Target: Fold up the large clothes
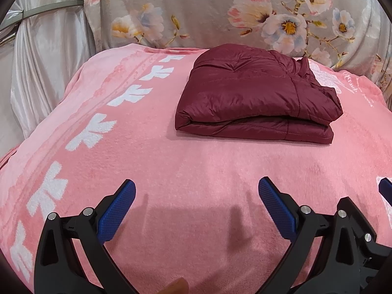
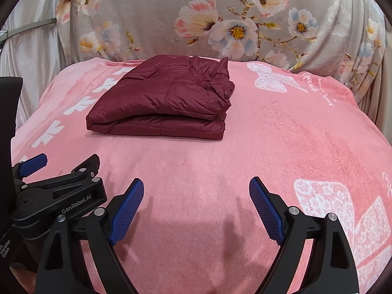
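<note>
A dark red puffer jacket (image 1: 257, 95) lies folded into a compact rectangle on the pink blanket (image 1: 171, 161), near its far edge. It also shows in the right wrist view (image 2: 166, 100). My left gripper (image 1: 197, 188) is open and empty, held above the blanket well in front of the jacket. My right gripper (image 2: 196, 188) is open and empty too, also in front of the jacket. The left gripper's body shows at the left of the right wrist view (image 2: 58, 191), and a blue fingertip of the right gripper shows at the right edge of the left wrist view (image 1: 385, 187).
The pink blanket has white leaf shapes along its left side (image 1: 93, 132) and white butterflies on the right (image 2: 272, 78). A grey floral cloth (image 2: 220, 19) hangs behind the bed. Shiny white fabric (image 1: 49, 61) hangs at the left.
</note>
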